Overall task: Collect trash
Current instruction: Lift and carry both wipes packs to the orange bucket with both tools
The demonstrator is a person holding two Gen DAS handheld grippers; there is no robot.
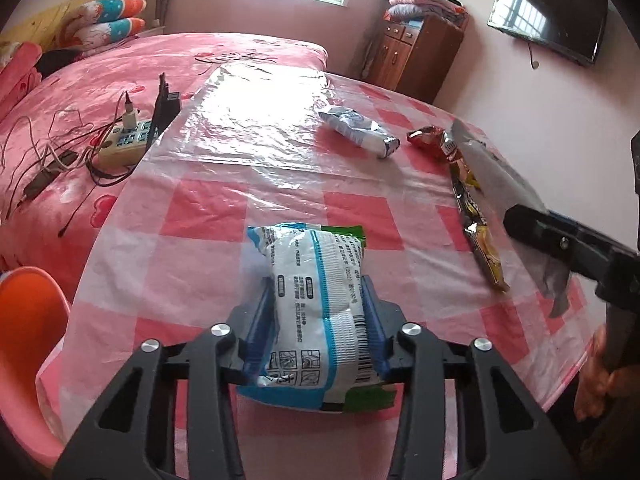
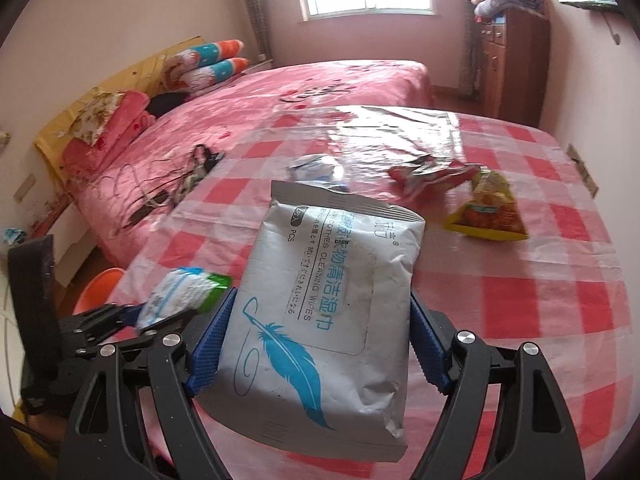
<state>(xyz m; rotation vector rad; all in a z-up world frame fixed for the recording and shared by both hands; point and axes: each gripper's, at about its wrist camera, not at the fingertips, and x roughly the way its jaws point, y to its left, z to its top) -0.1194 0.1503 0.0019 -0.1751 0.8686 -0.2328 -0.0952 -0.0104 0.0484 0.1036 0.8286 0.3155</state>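
Observation:
My left gripper [image 1: 318,320] is shut on a white, blue and green snack packet [image 1: 320,280], its blue pads pressing both sides just above the pink checked tablecloth [image 1: 200,208]. In the right wrist view that left gripper [image 2: 132,316] and its packet [image 2: 180,292] show at the lower left. My right gripper [image 2: 320,328] is shut on a grey wet-wipes pack [image 2: 320,300] with a blue feather print. Further back on the table lie a small white-blue packet [image 1: 360,130], a red wrapper [image 1: 428,140] and a yellow packet [image 2: 488,208].
A bed with a pink cover [image 1: 100,80] touches the table's left side and carries a power strip [image 1: 124,142] with tangled cables. An orange plastic basin [image 1: 28,320] sits low at the left. A wooden cabinet [image 1: 416,56] and a wall TV [image 1: 548,20] stand behind.

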